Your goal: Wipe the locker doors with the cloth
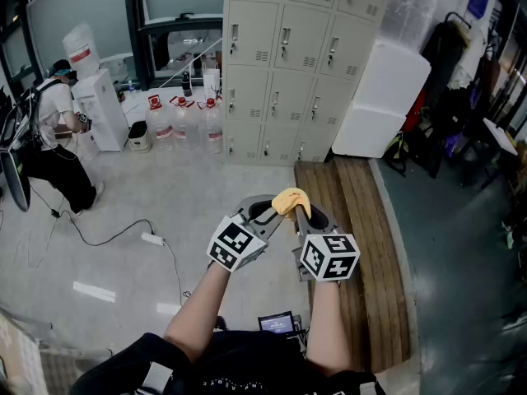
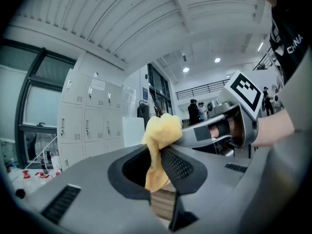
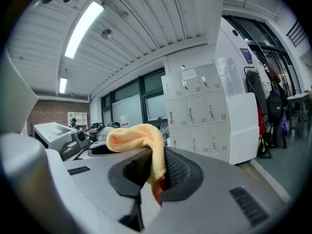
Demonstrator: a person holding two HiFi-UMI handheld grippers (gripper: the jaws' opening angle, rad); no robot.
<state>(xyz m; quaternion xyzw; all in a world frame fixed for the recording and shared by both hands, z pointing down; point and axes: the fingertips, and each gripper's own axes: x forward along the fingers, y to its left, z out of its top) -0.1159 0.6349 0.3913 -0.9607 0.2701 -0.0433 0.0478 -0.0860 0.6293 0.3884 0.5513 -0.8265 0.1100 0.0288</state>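
A yellow cloth [image 1: 291, 198] is bunched between the tips of my two grippers, held close in front of me. In the right gripper view the cloth [image 3: 136, 136] folds over and runs down between the pads of my right gripper [image 3: 157, 172], which is shut on it. In the left gripper view the cloth's tail [image 2: 157, 167] hangs in the narrow gap of my left gripper [image 2: 160, 179], pinched against the ribbed pad [image 2: 178, 167]. The right gripper's tip meets the cloth's top. The grey lockers [image 1: 288, 64] stand a few steps ahead, doors closed.
A white appliance [image 1: 380, 97] leans beside the lockers on the right. Wooden planks [image 1: 366, 253] lie on the floor under my right arm. Water bottles [image 1: 181, 122] stand left of the lockers. A crouching person [image 1: 53, 130], a water dispenser [image 1: 100, 105] and a floor cable [image 1: 107, 239] are at left.
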